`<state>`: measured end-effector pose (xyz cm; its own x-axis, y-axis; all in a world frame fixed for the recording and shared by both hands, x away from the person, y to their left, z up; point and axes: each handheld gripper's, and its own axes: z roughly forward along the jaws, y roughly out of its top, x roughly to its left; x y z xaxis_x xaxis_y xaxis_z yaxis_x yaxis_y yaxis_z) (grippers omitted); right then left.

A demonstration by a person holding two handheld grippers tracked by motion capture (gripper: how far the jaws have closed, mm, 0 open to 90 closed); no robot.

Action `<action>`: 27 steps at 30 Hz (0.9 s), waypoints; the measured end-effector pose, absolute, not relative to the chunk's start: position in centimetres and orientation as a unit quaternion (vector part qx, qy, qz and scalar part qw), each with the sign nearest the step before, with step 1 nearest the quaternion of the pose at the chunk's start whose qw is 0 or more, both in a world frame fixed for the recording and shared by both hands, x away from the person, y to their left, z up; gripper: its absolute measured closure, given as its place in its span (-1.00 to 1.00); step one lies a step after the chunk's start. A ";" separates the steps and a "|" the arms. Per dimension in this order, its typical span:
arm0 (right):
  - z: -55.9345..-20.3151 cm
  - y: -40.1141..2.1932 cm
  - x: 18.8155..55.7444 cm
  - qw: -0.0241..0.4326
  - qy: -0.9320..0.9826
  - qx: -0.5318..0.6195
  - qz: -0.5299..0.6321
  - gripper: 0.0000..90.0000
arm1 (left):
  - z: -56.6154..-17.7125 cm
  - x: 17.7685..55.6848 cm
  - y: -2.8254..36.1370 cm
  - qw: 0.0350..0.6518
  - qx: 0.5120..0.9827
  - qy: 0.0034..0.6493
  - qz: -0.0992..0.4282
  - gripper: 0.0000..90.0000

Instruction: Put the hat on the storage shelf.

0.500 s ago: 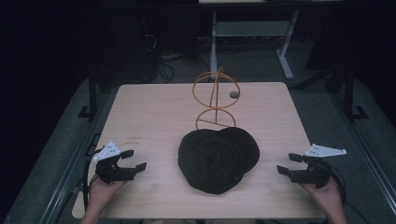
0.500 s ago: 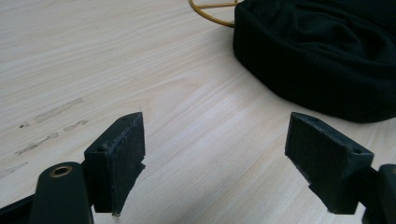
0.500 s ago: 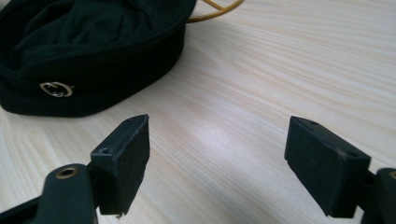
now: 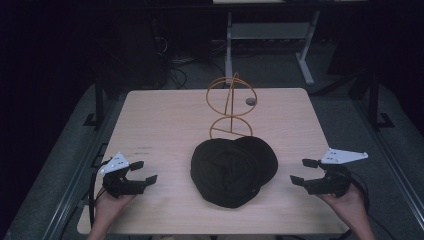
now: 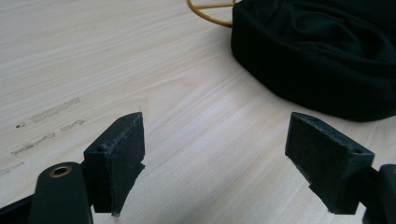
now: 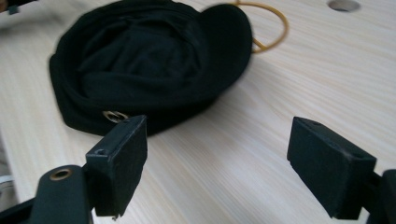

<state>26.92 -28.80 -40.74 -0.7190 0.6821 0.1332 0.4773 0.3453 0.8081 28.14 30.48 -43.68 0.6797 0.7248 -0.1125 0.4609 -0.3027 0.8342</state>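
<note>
A black cap lies crumpled in the middle of the wooden table, its brim toward the far side. Behind it stands a gold wire stand with a round base and a ring on top. My left gripper rests at the near left, open, with bare wood between its jaws; the cap lies off to its upper right. My right gripper sits at the near right, open and holding nothing, pointing at the cap. A metal eyelet shows on the cap's edge.
A small round hole is in the tabletop near the far edge, right of the stand. Pale scuff marks streak the wood left of my left gripper. Beyond the table the floor is dark, with desk legs and cables.
</note>
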 end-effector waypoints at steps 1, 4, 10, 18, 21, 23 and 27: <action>-40.1 -28.0 27.1 0.117 0.820 0.342 0.443 -0.56 | -43.8 28.2 30.5 0.457 0.794 0.374 0.145 -0.57; -39.6 -27.3 27.3 0.112 0.827 0.332 0.439 -0.56 | -43.8 28.4 30.6 0.457 0.793 0.376 0.143 -0.57; -38.4 -25.3 27.6 0.098 0.840 0.311 0.433 -0.58 | -43.8 28.4 30.6 0.456 0.794 0.375 0.145 -0.57; -37.2 -22.7 27.5 0.093 0.853 0.277 0.433 -0.60 | -44.0 28.5 30.8 0.456 0.793 0.377 0.146 -0.57; -36.9 -21.4 27.6 0.087 0.858 0.265 0.431 -0.60 | -44.0 28.6 30.8 0.455 0.794 0.377 0.146 -0.57; -36.8 -20.5 27.7 0.081 0.866 0.251 0.425 -0.52 | -44.0 28.6 30.9 0.454 0.792 0.381 0.145 -0.57; -36.7 -18.3 27.9 0.067 0.877 0.229 0.417 -0.42 | -43.9 28.7 30.9 0.455 0.790 0.383 0.147 -0.57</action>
<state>27.86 -18.28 -36.74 -0.8863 0.4572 0.0739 0.3462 0.5481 0.7614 28.72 30.90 -43.91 0.6628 0.7397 -0.1160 0.4722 -0.2928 0.8314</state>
